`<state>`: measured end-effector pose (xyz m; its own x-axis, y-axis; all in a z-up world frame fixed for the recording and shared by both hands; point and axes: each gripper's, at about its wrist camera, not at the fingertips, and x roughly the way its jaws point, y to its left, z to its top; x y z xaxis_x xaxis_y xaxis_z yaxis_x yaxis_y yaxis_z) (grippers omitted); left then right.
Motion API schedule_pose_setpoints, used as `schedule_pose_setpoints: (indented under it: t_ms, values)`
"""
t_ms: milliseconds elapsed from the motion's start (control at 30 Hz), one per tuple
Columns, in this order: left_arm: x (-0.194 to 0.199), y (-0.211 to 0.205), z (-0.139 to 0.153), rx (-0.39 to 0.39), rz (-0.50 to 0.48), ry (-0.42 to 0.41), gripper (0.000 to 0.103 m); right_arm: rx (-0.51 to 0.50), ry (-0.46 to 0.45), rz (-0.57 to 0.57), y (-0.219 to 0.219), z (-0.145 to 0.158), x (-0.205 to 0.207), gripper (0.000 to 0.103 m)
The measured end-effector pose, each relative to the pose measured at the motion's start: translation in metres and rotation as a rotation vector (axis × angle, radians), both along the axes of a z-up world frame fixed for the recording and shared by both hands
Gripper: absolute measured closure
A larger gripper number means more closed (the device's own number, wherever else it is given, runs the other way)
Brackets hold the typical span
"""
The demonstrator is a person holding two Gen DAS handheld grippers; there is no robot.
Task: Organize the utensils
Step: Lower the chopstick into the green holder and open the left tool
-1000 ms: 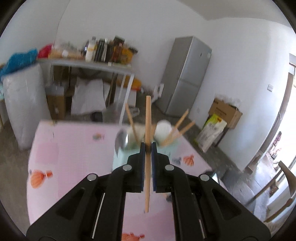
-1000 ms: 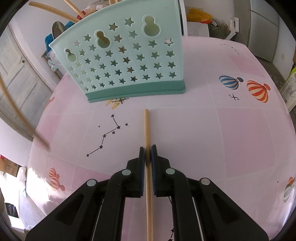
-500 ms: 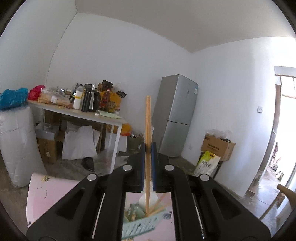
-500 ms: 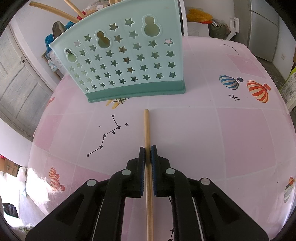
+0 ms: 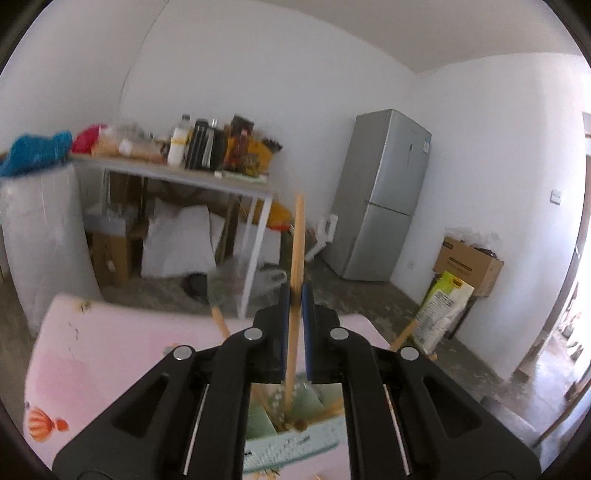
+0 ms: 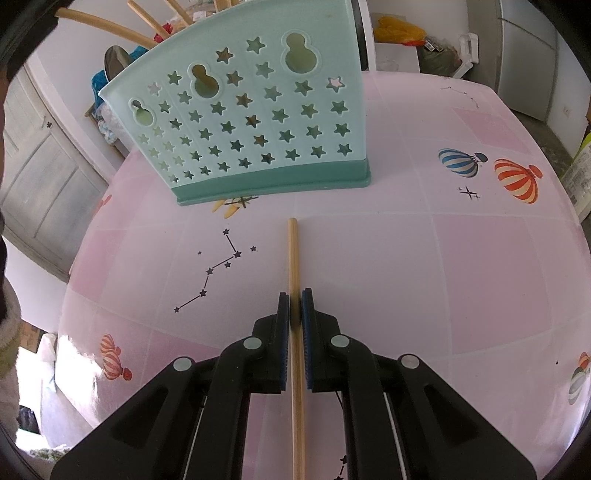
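In the left wrist view my left gripper [image 5: 294,295] is shut on a wooden chopstick [image 5: 297,236] and holds it upright, its lower end down inside the mint-green utensil holder [image 5: 295,439] right below the fingers. Other chopsticks [image 5: 219,321] lean in that holder. In the right wrist view my right gripper [image 6: 294,304] is shut on a second wooden chopstick [image 6: 293,254] low over the pink tablecloth. The holder [image 6: 255,122], with star-shaped holes, stands just beyond its tip, with chopsticks [image 6: 103,22] and a spoon [image 6: 115,64] sticking out.
The pink tablecloth [image 6: 461,266] has balloon and star prints. Behind the table in the left wrist view are a cluttered side table [image 5: 177,173], a grey fridge [image 5: 384,192], a cardboard box [image 5: 469,262] and a white sack [image 5: 40,236].
The left gripper has tipped down and come lower over the holder, and its chopstick's lower end now sits inside. The right gripper and its chopstick have not moved.
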<state>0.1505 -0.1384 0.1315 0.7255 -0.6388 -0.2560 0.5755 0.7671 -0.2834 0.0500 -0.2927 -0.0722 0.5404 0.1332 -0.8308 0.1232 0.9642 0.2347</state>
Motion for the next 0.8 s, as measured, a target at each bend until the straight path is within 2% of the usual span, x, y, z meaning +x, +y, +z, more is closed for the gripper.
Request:
schedule_pose_setpoints:
  t_ms: [100, 400, 533, 667, 800]
  values:
    - [-0.005, 0.010, 0.002, -0.004, 0.009, -0.008, 0.081, -0.009, 0.008, 0.017, 0.001, 0.001, 0.003, 0.095]
    - [-0.037, 0.056, 0.012, -0.005, 0.027, -0.020, 0.058, -0.047, 0.021, 0.037, 0.009, 0.001, 0.018, 0.096]
    - [-0.053, 0.074, 0.001, 0.035, 0.040, -0.010, 0.044, -0.054, 0.012, 0.006, 0.006, 0.006, 0.015, 0.097]
    - [-0.063, 0.086, -0.030, 0.128, 0.045, 0.047, 0.033, -0.057, -0.105, -0.003, 0.003, 0.040, -0.002, 0.097]
    - [-0.064, 0.092, -0.063, 0.184, 0.047, 0.142, 0.031, -0.089, -0.251, -0.017, 0.003, 0.089, -0.018, 0.097]
